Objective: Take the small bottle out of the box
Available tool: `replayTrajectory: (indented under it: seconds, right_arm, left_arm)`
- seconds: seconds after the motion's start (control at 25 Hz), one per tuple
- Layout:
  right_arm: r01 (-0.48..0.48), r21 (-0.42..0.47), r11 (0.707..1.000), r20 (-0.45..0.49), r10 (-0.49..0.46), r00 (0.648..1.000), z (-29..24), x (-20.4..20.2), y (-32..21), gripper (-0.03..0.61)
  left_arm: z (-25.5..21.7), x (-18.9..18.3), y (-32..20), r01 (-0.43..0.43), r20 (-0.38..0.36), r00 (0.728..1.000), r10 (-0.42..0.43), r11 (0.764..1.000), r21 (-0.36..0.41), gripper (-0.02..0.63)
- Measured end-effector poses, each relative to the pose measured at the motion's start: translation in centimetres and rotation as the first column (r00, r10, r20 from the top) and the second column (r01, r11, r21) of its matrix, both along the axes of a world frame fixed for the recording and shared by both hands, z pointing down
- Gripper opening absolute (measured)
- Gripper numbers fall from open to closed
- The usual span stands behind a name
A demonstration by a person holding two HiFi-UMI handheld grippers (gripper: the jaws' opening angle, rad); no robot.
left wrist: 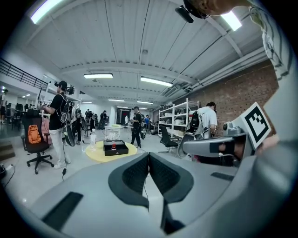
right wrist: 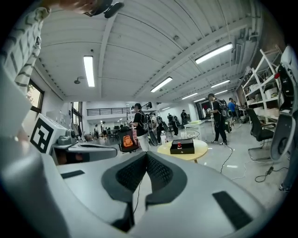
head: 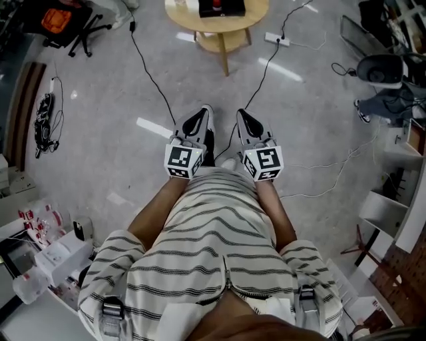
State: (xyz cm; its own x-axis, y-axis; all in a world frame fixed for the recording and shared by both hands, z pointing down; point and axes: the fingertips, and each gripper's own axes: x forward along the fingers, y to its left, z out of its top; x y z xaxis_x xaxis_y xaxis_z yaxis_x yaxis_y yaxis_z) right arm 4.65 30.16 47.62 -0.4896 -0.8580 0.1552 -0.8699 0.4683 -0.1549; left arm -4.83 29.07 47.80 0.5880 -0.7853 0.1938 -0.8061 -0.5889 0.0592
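Large open lab-workshop hall: brick wall [left wrist: 247, 88] and metal shelving [left wrist: 174, 116] at two o'clock, cables [head: 150, 76] across the concrete floor [head: 120, 133], round table [head: 180, 13] at twelve.

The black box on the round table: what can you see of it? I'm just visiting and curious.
The black box is low, rectangular and matte, with upright walls. It sits flat near the middle of the round yellow table, some way off across the floor. A small red-topped thing, probably the small bottle, stands inside it. Only the table touches the box from outside; its material is too distant to tell.
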Motion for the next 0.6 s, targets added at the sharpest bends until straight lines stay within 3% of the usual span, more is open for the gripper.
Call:
replayTrajectory:
  seconds: [0.28,0.6]
  right_arm:
    - [0.005,-0.002,1.000,-0.016,-0.006,1.000,0.1,0.9,-3.0,0.018]
    - [0.033,-0.020,0.999,-0.037,-0.034,0.999,1.2,-0.3,-7.7,0.018]
  left_arm:
    - [0.3,2.1,-2.6,-0.039,-0.018,0.999,0.039,0.999,0.001,0.021]
    - [1.1,1.4,-7.6,-0.052,-0.056,0.997,0.051,0.998,-0.017,0.021]
